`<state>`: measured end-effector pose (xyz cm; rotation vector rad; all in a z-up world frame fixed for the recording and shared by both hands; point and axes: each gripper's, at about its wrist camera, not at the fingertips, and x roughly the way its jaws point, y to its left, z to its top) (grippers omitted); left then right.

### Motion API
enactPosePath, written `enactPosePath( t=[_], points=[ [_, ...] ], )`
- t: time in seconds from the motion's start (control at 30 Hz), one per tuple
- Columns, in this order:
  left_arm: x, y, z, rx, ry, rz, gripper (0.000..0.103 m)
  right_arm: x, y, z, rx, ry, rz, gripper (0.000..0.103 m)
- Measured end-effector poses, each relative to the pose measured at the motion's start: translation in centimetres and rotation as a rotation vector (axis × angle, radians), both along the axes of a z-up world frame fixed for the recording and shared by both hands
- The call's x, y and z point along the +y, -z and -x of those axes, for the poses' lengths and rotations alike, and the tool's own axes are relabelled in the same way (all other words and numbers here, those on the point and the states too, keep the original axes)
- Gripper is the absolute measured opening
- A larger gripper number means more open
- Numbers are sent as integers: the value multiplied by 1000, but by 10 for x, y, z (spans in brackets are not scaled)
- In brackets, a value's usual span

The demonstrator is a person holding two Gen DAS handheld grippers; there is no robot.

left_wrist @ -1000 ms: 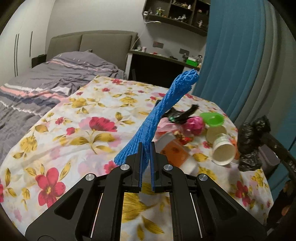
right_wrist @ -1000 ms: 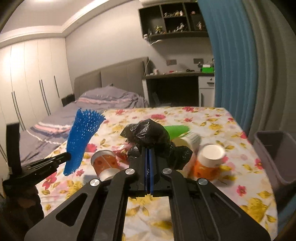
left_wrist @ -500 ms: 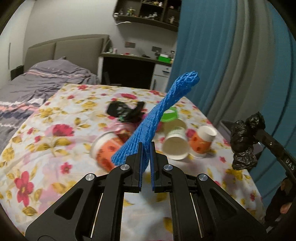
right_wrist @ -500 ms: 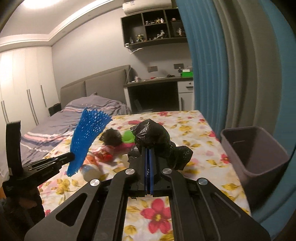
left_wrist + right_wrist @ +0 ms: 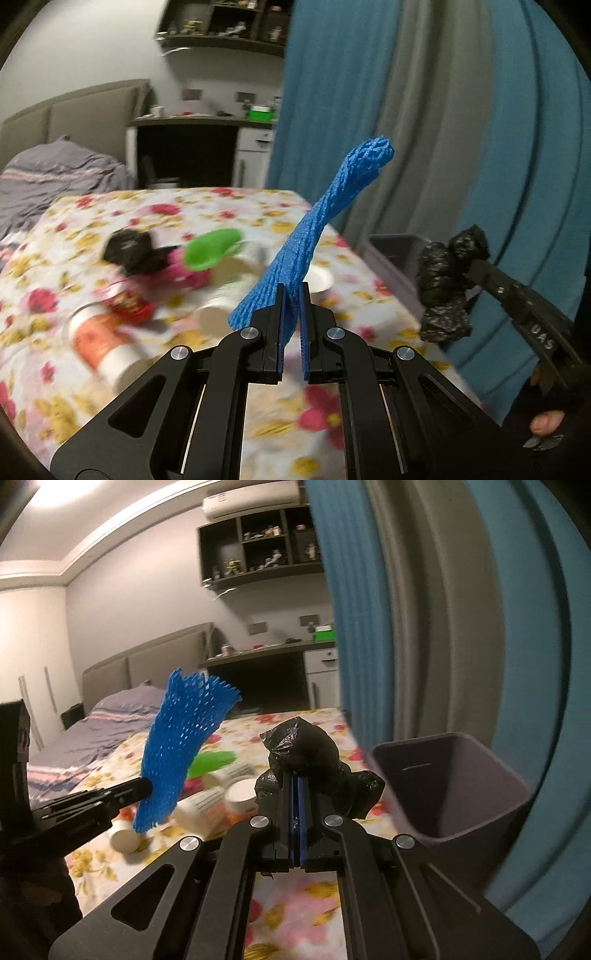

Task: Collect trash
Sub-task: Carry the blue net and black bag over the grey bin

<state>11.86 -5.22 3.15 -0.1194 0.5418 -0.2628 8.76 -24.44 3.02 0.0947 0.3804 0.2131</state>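
Note:
My left gripper [image 5: 291,291] is shut on a blue foam net sleeve [image 5: 321,221] that sticks up and to the right; the sleeve also shows in the right wrist view [image 5: 181,746]. My right gripper [image 5: 297,781] is shut on a crumpled black plastic bag [image 5: 314,753], which also shows at the right of the left wrist view [image 5: 447,284]. A grey trash bin [image 5: 454,775] stands beside the bed's right edge, just right of the black bag. Both grippers hover above the floral bedspread [image 5: 74,387].
Several paper cups [image 5: 99,339], a green cup [image 5: 210,247], a pink wrapper [image 5: 177,273] and another black bag [image 5: 129,251] lie on the bedspread. Blue and grey curtains [image 5: 424,609] hang close behind the bin. A desk [image 5: 266,664] and headboard stand at the back.
Both grippers have swung right with their loads, toward the bed's right edge. The grey bin has come closer in the right wrist view and now shows in the left wrist view.

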Motion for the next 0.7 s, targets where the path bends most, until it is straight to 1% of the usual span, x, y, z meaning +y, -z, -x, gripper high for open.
enactPosePath(
  t=[0.2, 0.37, 0.5, 0.7],
  points=[
    [-60, -5, -29, -15, 126, -14, 6, -41, -2, -15, -12, 115, 0, 3],
    [-106, -2, -51, -13, 201, -13, 6, -75, 1, -30, -14, 206, 1, 3],
    [-139, 2, -74, 2, 255, 8, 6, -97, 6, -42, -8, 254, -1, 3],
    [-175, 16, -103, 43, 322, 32, 6, -112, 19, -53, 22, 287, -5, 3]
  ],
)
